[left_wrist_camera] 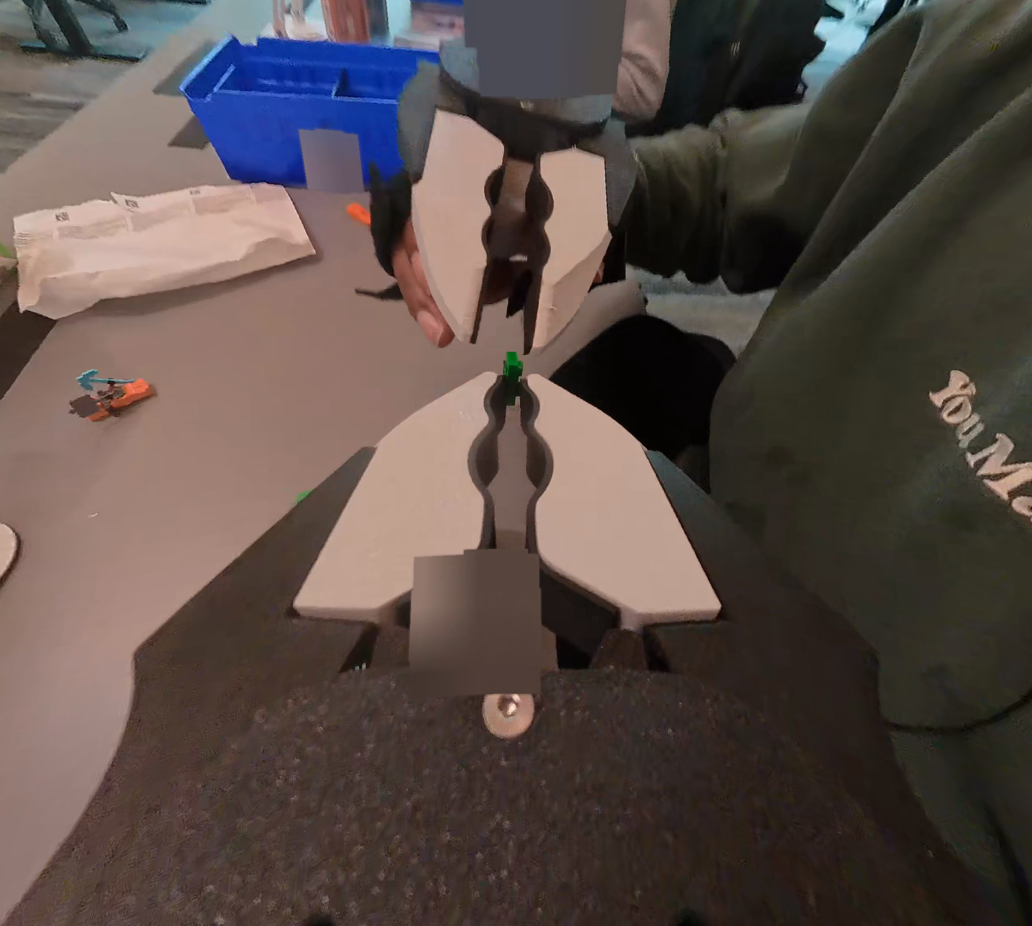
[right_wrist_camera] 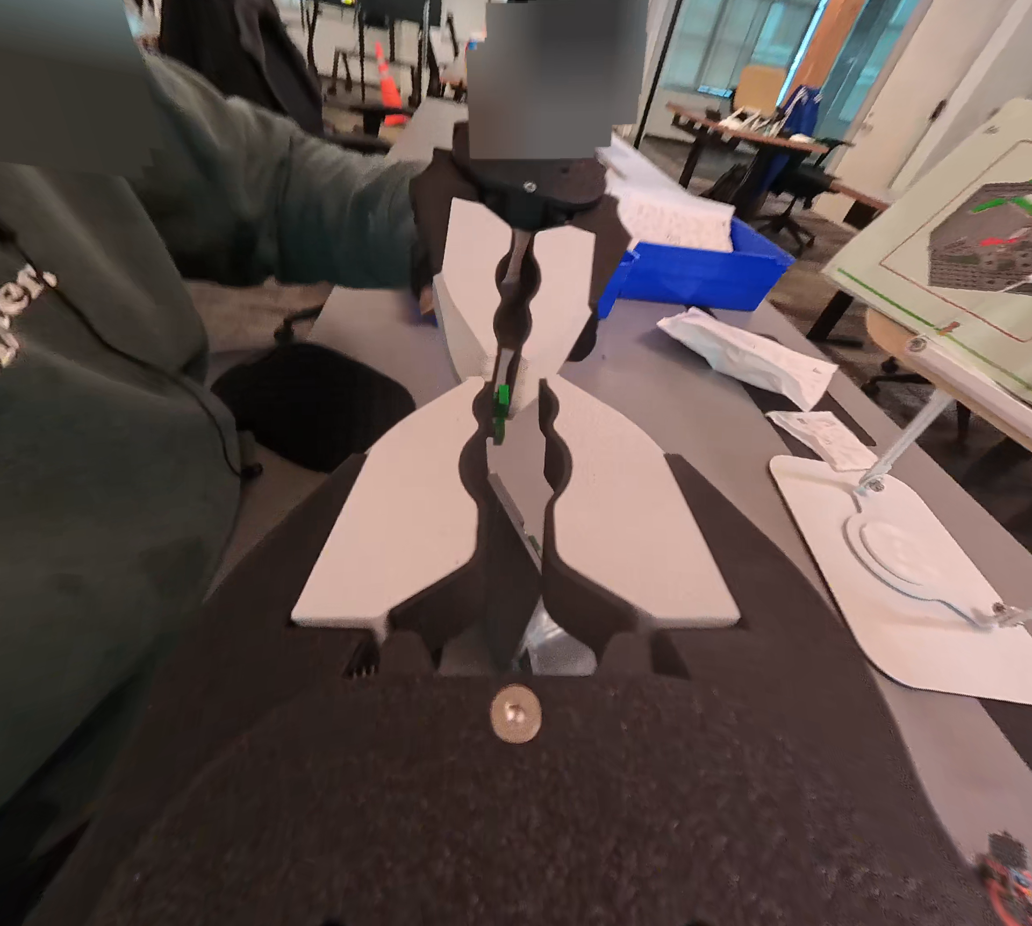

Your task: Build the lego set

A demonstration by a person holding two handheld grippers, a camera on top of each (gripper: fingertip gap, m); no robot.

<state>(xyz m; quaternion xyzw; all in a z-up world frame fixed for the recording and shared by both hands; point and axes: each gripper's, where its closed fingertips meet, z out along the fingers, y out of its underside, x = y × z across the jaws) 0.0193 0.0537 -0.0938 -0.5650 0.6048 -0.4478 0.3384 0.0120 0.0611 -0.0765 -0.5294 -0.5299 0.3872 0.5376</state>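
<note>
My left gripper is shut on a small green lego piece, held in the air above the grey table. My right gripper is open and points tip to tip at the left one. The green piece sits between its fingertips, close to its left finger. In the left wrist view the right gripper hangs just above the piece with a small gap between its tips. A small orange and teal lego build lies on the table at the left.
A blue bin stands at the back of the table, with torn white paper bags near it. An instruction booklet rests on a stand with a white base. A loose orange piece lies by the bin. A person's green sleeve is close by. Left and right tips are no more than a few centimetres apart.
</note>
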